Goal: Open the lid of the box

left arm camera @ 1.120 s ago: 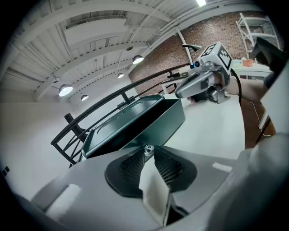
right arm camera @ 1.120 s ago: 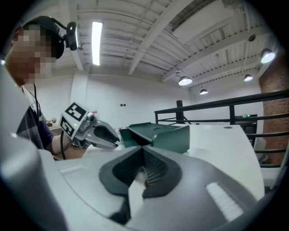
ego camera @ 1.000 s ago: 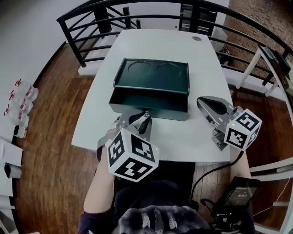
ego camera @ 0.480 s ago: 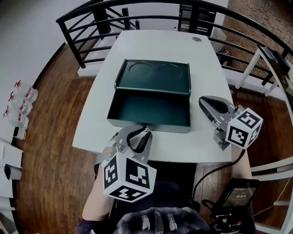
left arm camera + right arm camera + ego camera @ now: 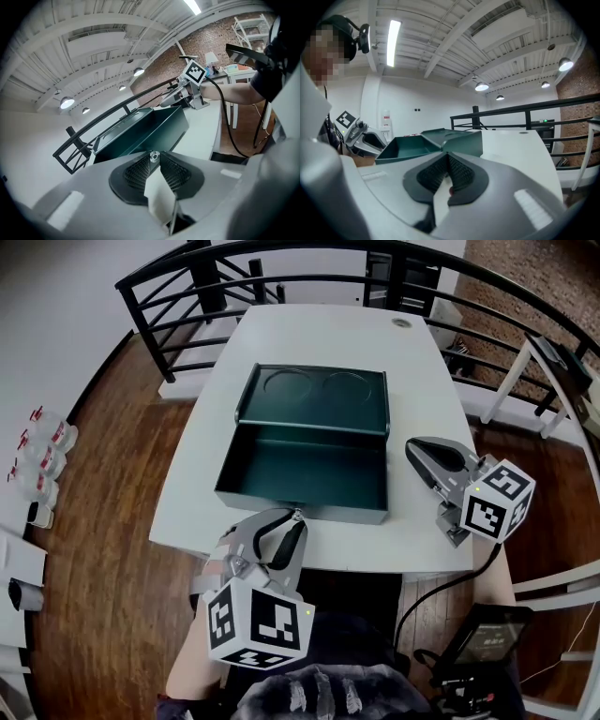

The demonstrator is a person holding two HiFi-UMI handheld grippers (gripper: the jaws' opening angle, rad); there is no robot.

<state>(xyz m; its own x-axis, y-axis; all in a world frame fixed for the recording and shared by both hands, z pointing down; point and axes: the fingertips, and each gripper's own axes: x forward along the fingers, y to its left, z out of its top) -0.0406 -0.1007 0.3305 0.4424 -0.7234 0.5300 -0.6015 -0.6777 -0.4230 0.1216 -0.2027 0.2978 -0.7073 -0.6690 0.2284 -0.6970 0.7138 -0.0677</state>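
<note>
A dark green box (image 5: 305,470) lies open on the white table (image 5: 328,329). Its far half (image 5: 314,395) lies flat and shows two round recesses. The near half, the lid, is spread toward me, hollow side up. At the lid's front rim my left gripper (image 5: 297,514) is shut on a small metal latch (image 5: 153,156). The left gripper view looks over the shut pads (image 5: 176,173) at the green wall (image 5: 140,133). My right gripper (image 5: 419,448) hovers just right of the box, shut and holding nothing; it faces the box (image 5: 422,143) over its pads (image 5: 459,171).
A black railing (image 5: 281,277) runs round the table's far and side edges. A small round fitting (image 5: 401,322) sits near the far edge. Small bottles (image 5: 42,456) stand on the wood floor at left. A white frame (image 5: 534,362) is at right, a dark device (image 5: 483,638) by my right side.
My left gripper has drawn back toward me with the latch, and the lid has swung further down and out. The far half and the right gripper have barely moved.
</note>
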